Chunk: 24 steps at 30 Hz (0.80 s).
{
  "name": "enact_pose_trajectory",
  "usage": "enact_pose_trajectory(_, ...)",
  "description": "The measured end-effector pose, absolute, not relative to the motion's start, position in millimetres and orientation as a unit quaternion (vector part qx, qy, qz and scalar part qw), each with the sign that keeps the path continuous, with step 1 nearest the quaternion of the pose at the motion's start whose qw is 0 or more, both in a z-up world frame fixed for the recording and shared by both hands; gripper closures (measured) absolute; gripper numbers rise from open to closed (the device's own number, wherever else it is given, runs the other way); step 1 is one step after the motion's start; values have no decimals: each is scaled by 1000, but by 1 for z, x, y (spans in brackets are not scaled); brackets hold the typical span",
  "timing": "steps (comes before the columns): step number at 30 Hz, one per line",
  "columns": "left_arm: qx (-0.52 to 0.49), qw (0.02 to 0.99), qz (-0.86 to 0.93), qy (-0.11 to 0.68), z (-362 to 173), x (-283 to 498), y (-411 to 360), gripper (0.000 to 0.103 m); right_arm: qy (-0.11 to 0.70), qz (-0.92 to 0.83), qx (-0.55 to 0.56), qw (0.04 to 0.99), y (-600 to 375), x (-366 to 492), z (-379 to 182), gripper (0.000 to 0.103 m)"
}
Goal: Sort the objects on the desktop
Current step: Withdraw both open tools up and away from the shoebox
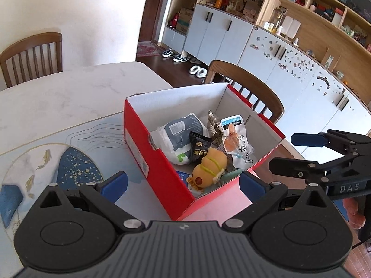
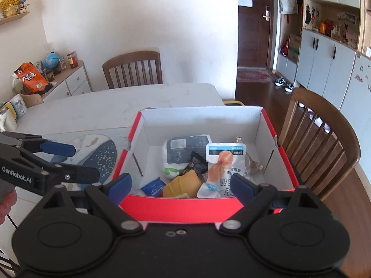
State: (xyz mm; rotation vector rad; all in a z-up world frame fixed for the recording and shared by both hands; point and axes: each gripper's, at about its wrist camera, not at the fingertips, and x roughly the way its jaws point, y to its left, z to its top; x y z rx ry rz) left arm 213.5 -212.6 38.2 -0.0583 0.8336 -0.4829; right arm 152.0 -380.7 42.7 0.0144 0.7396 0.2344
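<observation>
You're working at a white marble-look table (image 2: 116, 108). Wooden chairs are standing at its far edge (image 2: 132, 69) and right edge (image 2: 324, 134). White wall (image 2: 139, 11) behind, dark wood floor (image 1: 180, 74), grey cabinets with open shelving (image 1: 289, 53), brown door (image 2: 255, 23). Daylight is flooding in.

Blue packet (image 2: 152, 187) mostly buried under yellow snack (image 2: 183, 184); its print is unreadable. Brown wrapper (image 2: 252, 163) half hidden behind white pouch (image 2: 222, 164). Box (image 1: 162, 159) floor barely visible under contents. Placemat (image 1: 46, 162) cut by left frame edge. Shelf items too small to identify.
</observation>
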Motion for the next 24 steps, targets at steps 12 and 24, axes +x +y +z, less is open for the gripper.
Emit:
enact_pose_trajectory(12, -32, 888, -238, 392, 50, 194, -212, 0, 353, 120, 8, 928, -374, 133, 50, 11)
enact_pose_trajectory(24, -38, 887, -246, 388, 53, 186, -213, 0, 358, 119, 8, 926, -372, 125, 49, 11)
